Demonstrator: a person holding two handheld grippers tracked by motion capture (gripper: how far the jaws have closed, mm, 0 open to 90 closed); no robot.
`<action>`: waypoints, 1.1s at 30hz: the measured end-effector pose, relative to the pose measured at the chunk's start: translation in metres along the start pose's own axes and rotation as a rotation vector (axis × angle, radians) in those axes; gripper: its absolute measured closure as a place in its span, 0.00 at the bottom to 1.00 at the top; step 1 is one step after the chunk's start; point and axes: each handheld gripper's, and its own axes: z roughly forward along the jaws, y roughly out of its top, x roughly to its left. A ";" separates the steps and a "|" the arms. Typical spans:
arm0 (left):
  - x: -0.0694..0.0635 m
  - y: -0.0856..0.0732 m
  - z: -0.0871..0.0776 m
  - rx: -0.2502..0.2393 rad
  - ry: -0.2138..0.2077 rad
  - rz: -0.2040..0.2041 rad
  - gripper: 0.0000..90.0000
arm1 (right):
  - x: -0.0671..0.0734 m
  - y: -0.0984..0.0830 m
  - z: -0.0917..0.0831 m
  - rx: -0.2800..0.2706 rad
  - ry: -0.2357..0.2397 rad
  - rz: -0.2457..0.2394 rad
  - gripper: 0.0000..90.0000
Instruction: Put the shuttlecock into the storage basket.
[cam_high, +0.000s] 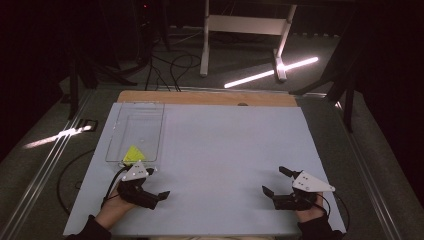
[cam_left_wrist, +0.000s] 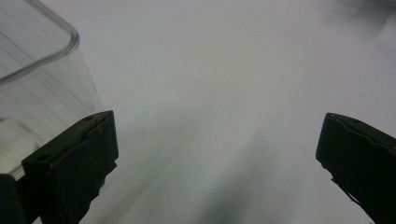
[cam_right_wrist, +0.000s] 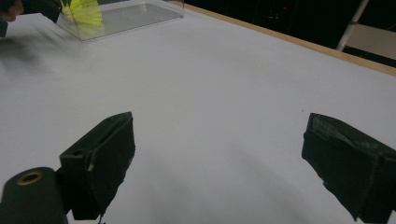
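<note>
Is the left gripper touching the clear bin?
Cannot tell. In the high view the left gripper sits just below the clear bin, its plate overlapping the near rim. In the left gripper view the open jaws hold nothing, bin corner behind one jaw.

From my remote seat: table (cam_high: 235, 150) with a pale, matte white top, bare wood strip (cam_high: 210, 97) along the far edge. A clear plastic tray (cam_high: 150, 112) sits directly on it at the far left (long side running away from me). A yellow object (cam_high: 133, 154) lies inside the tray's near end. I can't tell what it is. Remaining surface plain white.
</note>
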 end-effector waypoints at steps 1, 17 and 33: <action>0.000 -0.002 0.000 -0.009 0.003 0.002 0.00 | 0.000 0.000 0.000 0.000 0.000 0.000 0.11; 0.000 -0.016 -0.005 -0.084 0.110 -0.064 0.00 | -0.001 -0.001 0.000 0.002 0.005 0.002 0.11; -0.007 -0.018 -0.003 -0.098 0.133 -0.038 0.00 | -0.002 -0.002 0.000 0.012 0.013 0.016 0.11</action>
